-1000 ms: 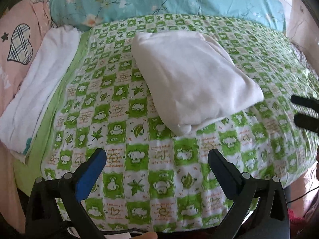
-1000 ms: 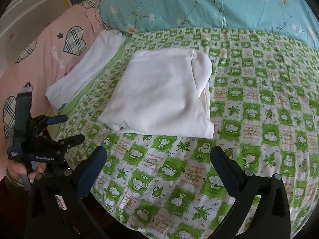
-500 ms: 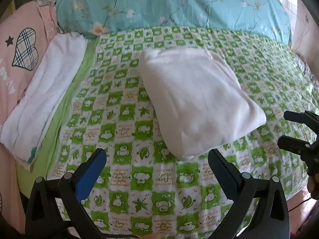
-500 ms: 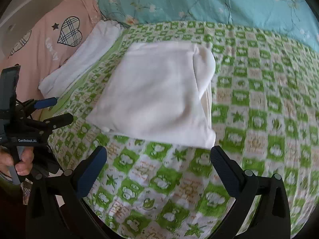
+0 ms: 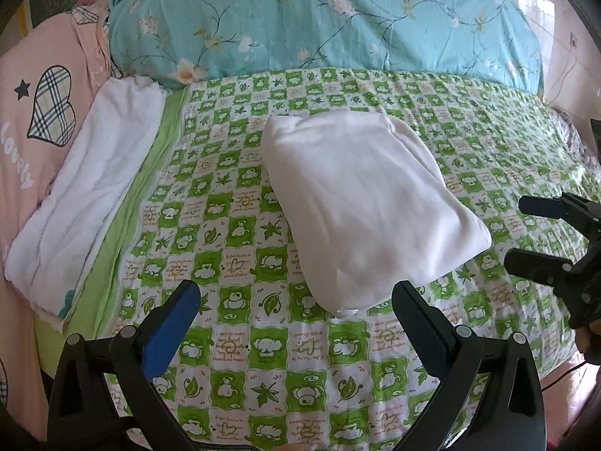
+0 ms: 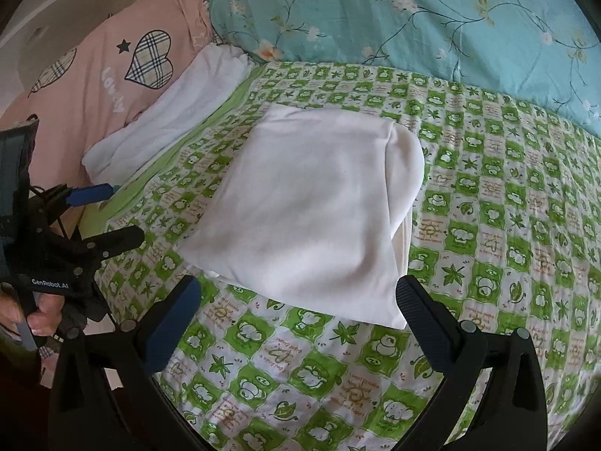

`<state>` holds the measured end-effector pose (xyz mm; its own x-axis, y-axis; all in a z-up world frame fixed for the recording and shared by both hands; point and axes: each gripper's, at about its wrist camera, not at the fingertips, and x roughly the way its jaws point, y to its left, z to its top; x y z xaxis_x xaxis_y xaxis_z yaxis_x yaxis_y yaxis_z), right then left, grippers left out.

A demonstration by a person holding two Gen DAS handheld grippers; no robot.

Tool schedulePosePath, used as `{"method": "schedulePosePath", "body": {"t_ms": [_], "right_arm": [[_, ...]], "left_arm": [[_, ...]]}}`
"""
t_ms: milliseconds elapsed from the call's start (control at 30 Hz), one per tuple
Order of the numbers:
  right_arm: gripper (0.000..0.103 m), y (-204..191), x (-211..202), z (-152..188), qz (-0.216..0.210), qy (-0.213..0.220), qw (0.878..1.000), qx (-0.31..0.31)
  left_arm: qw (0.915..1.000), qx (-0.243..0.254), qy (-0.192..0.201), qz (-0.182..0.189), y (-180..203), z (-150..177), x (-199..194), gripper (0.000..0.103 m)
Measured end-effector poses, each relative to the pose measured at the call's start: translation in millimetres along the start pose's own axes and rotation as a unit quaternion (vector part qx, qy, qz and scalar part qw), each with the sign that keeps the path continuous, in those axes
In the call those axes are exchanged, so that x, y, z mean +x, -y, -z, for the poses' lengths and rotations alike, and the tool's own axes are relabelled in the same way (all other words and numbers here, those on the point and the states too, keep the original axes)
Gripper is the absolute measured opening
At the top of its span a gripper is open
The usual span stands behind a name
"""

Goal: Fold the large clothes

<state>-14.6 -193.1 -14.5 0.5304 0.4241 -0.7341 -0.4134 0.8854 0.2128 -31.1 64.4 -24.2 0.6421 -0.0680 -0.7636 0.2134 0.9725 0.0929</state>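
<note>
Hovering over the near edge of the bed [image 5: 488, 120], the left tool [image 5: 293, 304] has its fingers spread wide with nothing between them; one finger carries a blue pad. Just ahead of it, slightly toward its right finger, lies the folded white garment [image 5: 360, 206], its nearest corner close to the gap between the fingers but not touching them. The right tool [image 6: 298, 300] is likewise spread wide and empty, with the garment [image 6: 311, 206] directly ahead, its near edge lying just in front of both fingertips. The garment is a squarish bundle, flat on the green checked sheet [image 5: 233, 300], with a rounded fold along the side to the right of both tools.

Far to the left tool's right, the other tool shows at the picture's edge above the sheet, a hand [image 5: 589, 338] beneath it. In the right wrist view the left tool appears at the far left, held in a hand [image 6: 33, 312]. Left of the garment, well apart, lies a folded white towel [image 5: 86, 195] beside a pink pillow [image 5: 33, 112]. Beyond the garment sits a blue floral quilt [image 5: 319, 22].
</note>
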Motion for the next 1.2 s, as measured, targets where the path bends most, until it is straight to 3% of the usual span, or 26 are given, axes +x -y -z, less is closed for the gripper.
{"method": "schedulePosePath", "body": {"t_ms": [1200], "right_arm": [[0.103, -5.0, -3.1, 1.7, 0.002, 0.003, 1.000, 0.001]], "left_arm": [[0.9999, -0.002, 0.008, -0.009, 2.8, 1.0, -3.3, 0.102]]}}
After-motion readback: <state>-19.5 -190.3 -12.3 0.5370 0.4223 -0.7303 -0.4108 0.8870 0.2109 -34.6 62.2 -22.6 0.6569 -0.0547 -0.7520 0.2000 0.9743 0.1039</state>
